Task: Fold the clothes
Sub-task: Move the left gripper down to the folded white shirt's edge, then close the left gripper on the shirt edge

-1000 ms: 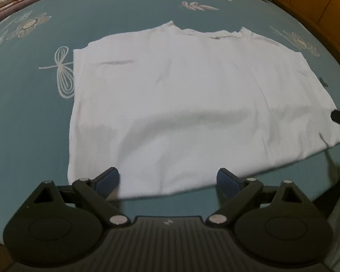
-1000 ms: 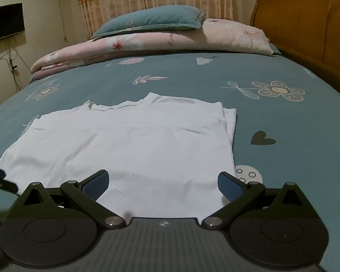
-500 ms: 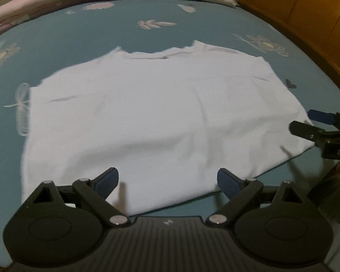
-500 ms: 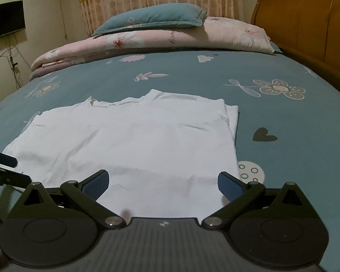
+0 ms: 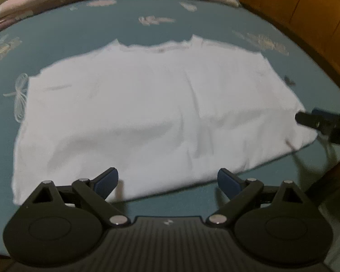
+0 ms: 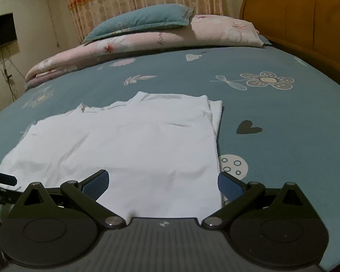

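1. Nearest: left gripper (image 5: pixel 167 179) with jaws wide and nothing between them, poised over the near hem.
2. Likewise right gripper (image 6: pixel 163 181), jaws wide, empty, over the hem's right end.
3. Just ahead: white shirt (image 6: pixel 129 145) flat on the bed (image 6: pixel 272 117), sleeves tucked in, collar farthest, long axis running left to right across both jaws.

The white cloth shirt (image 6: pixel 129 145) looked soft and matt, faintly creased. The teal printed bedsheet (image 6: pixel 272 113) under it was smooth woven cloth. The orange-brown wooden headboard (image 6: pixel 306 20) had a low sheen. The black plastic gripper bodies looked matt, with blue textured pads on the fingers (image 6: pixel 96 184).
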`<state>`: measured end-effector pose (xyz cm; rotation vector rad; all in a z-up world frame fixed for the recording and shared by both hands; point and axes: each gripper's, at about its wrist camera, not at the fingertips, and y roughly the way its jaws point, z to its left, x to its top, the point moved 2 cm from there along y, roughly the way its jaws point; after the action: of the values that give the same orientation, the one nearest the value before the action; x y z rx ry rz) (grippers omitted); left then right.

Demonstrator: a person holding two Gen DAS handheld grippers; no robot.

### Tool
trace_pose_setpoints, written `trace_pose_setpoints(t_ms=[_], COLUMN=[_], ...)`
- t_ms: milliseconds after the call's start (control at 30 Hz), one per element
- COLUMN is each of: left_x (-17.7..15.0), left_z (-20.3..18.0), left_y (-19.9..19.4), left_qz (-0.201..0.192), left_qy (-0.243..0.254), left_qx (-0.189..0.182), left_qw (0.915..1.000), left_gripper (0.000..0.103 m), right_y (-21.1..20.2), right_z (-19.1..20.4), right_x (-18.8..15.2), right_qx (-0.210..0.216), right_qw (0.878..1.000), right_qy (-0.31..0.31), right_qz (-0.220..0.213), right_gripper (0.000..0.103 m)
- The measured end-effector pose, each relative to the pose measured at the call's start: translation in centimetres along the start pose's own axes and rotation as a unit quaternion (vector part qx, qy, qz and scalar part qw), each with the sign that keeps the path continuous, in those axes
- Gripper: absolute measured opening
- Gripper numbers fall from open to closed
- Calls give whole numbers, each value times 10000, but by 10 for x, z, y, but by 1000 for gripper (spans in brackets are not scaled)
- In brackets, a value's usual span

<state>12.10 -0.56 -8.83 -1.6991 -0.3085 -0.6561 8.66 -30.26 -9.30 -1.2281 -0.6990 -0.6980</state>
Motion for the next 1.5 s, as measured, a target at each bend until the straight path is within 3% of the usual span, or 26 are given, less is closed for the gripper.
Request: trace_pose_setpoints(t_ms=[167,333,533,700,867,1000,1200,1333,1500], left_x=[30,50,59,65,61,58,65,79,83], left_z=[22,53,128,200,237,248,261,264,262], left_y=[-21,-27,-36,-18,28,52,70,84,87], left_qz=[-266,-416,-703,-700,-558,-474,-467,-440,-470], left_qy=[-491,-610,-1076,-1971,-2824,-3031,-3165,-3112,-2866], left_qx=[-221,-255,-567,-960,-1615,-1786,-2436,-2727,-2874], left_qw=[9982,9969,9901,9732,9439,9349,9156,9093,9127], left_gripper=[94,95,95,95,94,95,97,99,101], right_y=[3,3,1,1,11,17,20,20,17], right_z=[12,28,47,57,86,119,169,195,211], right_x=[3,-5,-8,-3,8,19,28,28,21], right_qx=[11,-243,-259,44,317,569,769,898,1108], right_qw=[9996,9960,9899,9934,9958,9944,9868,9814,9790], right_qy=[-264,-835,-1273,-1033,-770,-792,-1326,-1601,-1648], right_qz=[-64,-205,-575,-494,-374,-400,-526,-569,-471], right_gripper=[103,103,103,103,103,103,103,103,103])
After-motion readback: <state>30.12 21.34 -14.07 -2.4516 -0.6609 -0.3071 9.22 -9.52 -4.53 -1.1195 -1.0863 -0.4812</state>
